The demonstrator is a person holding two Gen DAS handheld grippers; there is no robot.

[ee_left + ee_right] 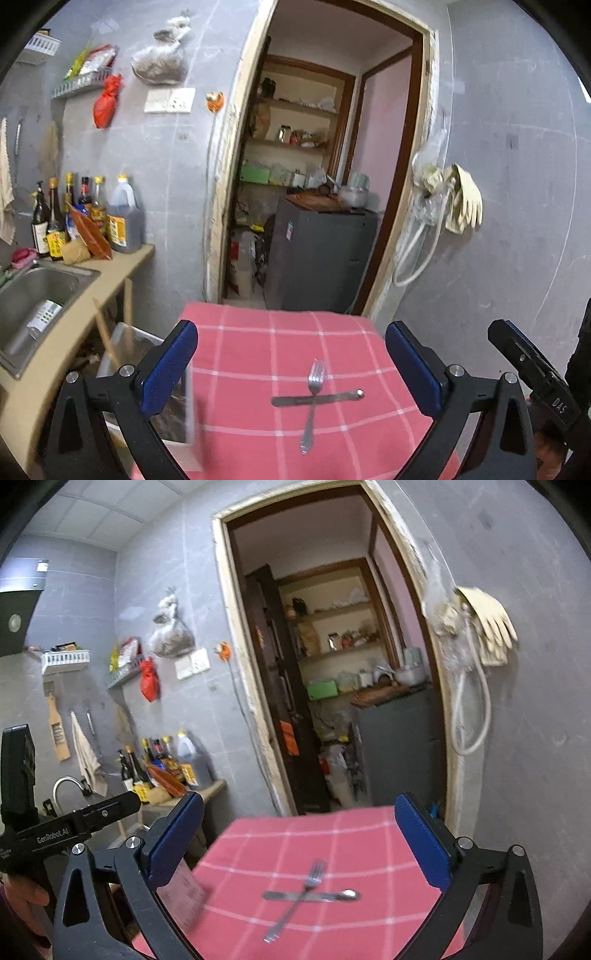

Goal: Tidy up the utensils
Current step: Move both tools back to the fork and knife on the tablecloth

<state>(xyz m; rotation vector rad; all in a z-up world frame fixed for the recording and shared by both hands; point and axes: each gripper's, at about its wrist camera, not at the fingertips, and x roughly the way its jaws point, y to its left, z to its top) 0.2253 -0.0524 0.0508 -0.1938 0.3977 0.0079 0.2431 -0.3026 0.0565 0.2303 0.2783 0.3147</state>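
On the pink checked cloth point(258, 354) covering the table, a fork point(314, 398) is lying crossed over a spoon point(317, 399), touching it, so a pinch at the crossing is risking catching both or flicking one off the cloth. Both pieces are sitting ahead of the left tool point(291, 365) and right tool point(299, 843), whose jaws are standing spread wide, gripping nothing.
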